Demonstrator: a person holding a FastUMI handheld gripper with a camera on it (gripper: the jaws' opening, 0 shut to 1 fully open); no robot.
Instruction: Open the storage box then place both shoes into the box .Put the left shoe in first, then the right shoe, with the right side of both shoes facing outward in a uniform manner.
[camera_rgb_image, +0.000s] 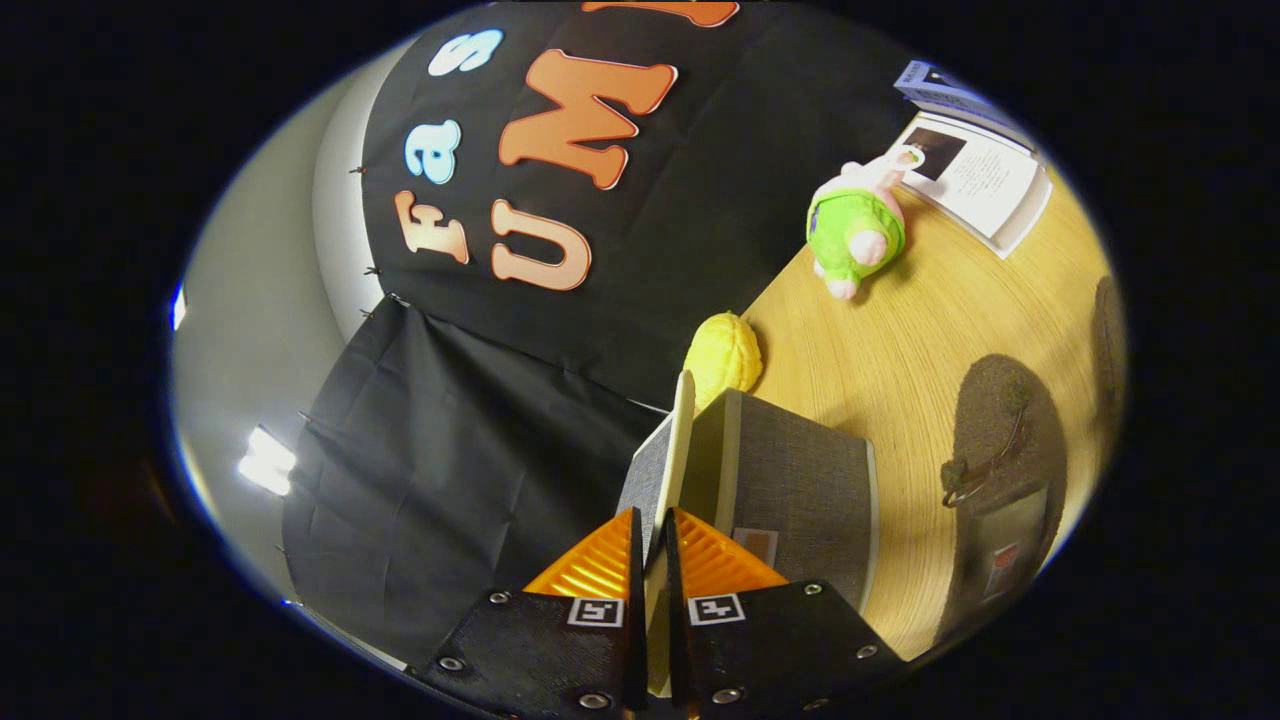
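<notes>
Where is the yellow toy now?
In the gripper view, the yellow toy lies on the table, just beyond the storage box, by the black cloth.

Black cloth wall (480, 480); wooden table (900, 360); bright lamp (265, 462).

The gripper view is riding on the gripper (652, 560), looking forward along its fingers, rolled sideways so the wooden table (900, 360) is tilting; it is sitting very close to the storage box's lid (672, 450).

dim, warm light; bright glare patch beyond wall cloth (430, 480); strong fisheye warp at edges; sharp focus.
</notes>
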